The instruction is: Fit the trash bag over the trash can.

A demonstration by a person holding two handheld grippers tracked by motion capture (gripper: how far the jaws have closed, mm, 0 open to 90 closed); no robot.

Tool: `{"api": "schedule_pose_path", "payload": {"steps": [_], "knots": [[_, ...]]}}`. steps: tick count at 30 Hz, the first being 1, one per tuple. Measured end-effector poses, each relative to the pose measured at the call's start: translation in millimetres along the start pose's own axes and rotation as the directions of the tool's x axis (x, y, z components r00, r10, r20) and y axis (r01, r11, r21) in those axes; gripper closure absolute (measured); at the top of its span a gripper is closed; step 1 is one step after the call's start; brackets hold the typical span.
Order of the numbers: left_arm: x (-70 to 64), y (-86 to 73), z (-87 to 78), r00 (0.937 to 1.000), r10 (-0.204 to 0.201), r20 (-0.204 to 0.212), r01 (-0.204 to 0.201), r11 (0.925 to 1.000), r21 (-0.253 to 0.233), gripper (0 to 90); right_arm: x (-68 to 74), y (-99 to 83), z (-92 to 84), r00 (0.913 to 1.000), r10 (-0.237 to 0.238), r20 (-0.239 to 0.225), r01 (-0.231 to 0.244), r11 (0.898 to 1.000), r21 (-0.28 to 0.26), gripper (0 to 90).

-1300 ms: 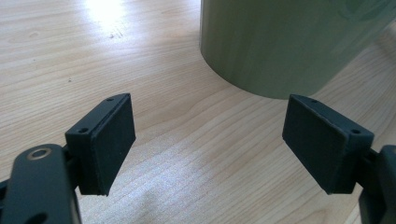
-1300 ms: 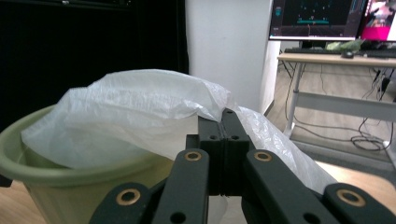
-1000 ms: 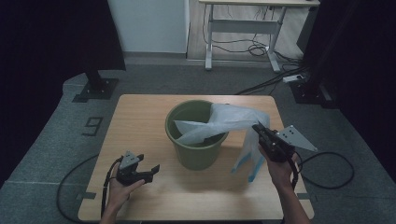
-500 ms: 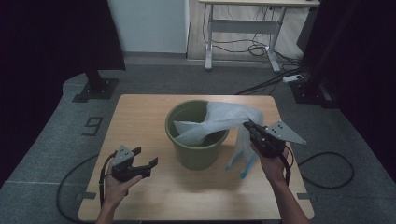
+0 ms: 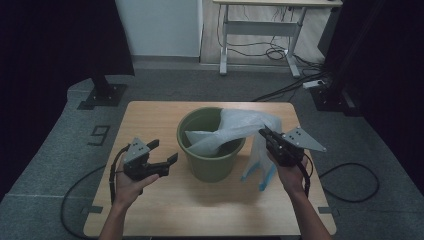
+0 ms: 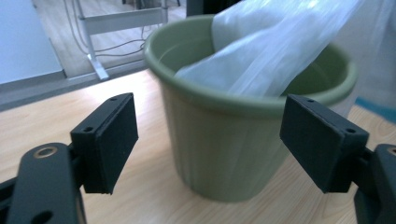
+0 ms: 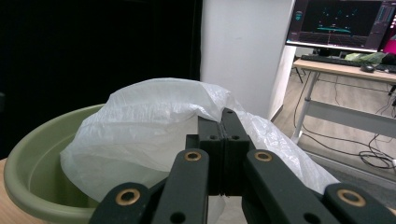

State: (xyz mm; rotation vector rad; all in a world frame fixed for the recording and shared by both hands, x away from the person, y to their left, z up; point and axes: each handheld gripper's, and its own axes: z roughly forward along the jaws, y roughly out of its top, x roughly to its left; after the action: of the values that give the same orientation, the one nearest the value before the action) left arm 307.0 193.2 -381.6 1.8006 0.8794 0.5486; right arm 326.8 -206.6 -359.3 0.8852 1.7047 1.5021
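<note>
My right gripper is clamped on a white plastic bag draped over the right rim of the green bucket, which stands mid-table. Part of the bag lies inside the bucket. My left gripper hovers left of the bucket, jaws wide apart.

I am working in a lab recording bay: black curtains flank a wooden table, grey carpet, cables, a monitor beyond.
</note>
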Motion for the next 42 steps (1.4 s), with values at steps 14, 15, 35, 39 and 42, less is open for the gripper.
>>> {"api": "schedule_pose_path", "payload": {"steps": [14, 15, 35, 39, 42], "knots": [[-19.2, 25.5, 24.0, 0.9964, 0.039, 0.075, -0.038, 0.9992, -0.008, 23.9, 16.6, 9.2, 17.5, 0.9985, -0.030, -0.046, 0.031, 0.999, 0.009, 88.0], [-20.4, 26.2, 25.2, 0.9961, 0.040, 0.078, -0.040, 0.9992, -0.008, 24.2, 17.6, 9.3, 18.5, 0.9983, -0.031, -0.050, 0.032, 0.999, 0.008, 88.0], [-38.8, 38.1, 71.8, 0.9909, 0.038, 0.129, -0.042, 0.9987, 0.029, 34.2, 35.8, 8.8, 36.3, 0.9933, -0.044, -0.107, 0.047, 0.998, 0.030, 87.9], [-43.4, 39.4, 78.2, 0.9914, 0.045, 0.122, -0.050, 0.9981, 0.036, 42.4, 37.5, 10.3, 37.4, 0.9924, -0.049, -0.113, 0.053, 0.998, 0.028, 87.9], [-46.5, 40.1, 81.7, 0.9913, 0.043, 0.124, -0.049, 0.9979, 0.043, 51.1, 39.7, 10.7, 38.6, 0.9915, -0.050, -0.120, 0.054, 0.998, 0.028, 87.9]]}}
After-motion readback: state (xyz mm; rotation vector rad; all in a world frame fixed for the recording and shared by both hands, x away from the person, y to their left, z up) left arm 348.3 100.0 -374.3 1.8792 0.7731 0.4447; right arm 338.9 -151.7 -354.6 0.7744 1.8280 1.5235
